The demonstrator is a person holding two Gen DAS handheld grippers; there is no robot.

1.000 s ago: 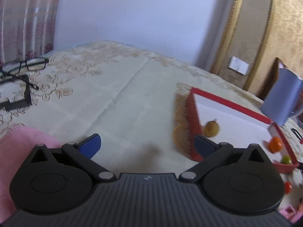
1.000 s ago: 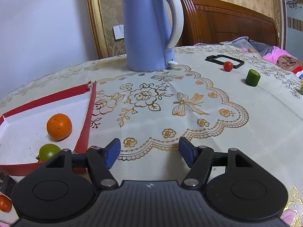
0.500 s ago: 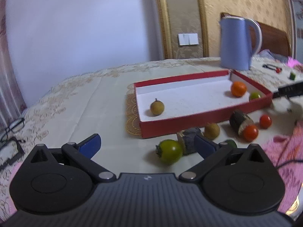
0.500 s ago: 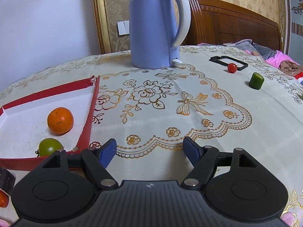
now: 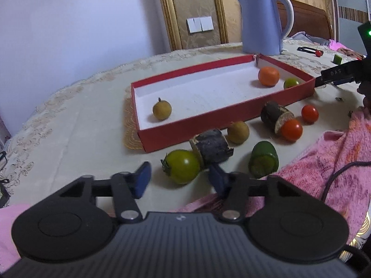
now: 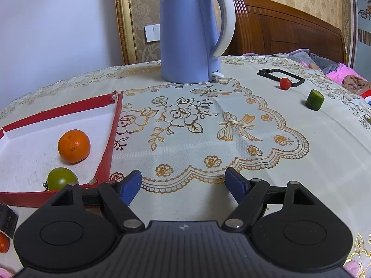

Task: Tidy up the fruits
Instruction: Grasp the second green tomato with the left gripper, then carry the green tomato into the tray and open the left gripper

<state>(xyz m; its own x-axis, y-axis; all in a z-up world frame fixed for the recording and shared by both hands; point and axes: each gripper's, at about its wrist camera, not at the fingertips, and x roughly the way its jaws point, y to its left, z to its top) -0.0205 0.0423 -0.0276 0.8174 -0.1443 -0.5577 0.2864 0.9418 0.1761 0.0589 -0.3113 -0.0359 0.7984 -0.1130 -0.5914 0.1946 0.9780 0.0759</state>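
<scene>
Both claws apart, fruit around the red tray [image 5: 185,128].
Left claw [image 5: 179,179] gapes at a green tomato [image 5: 182,166] just before the tray; right claw [image 6: 183,183] hangs empty beside the tray, whose orange [image 6: 73,146] lies inside.

Left gripper [image 5: 179,179] low, level over the table, jaws spread wide, blue pads [image 5: 142,180] apart, nothing between them. Right gripper [image 6: 184,184] also low and level, jaws wide apart, empty, pads [image 6: 131,185] clear of the cloth. In the left view the right gripper's tip [image 5: 336,75] shows at far right edge.
</scene>
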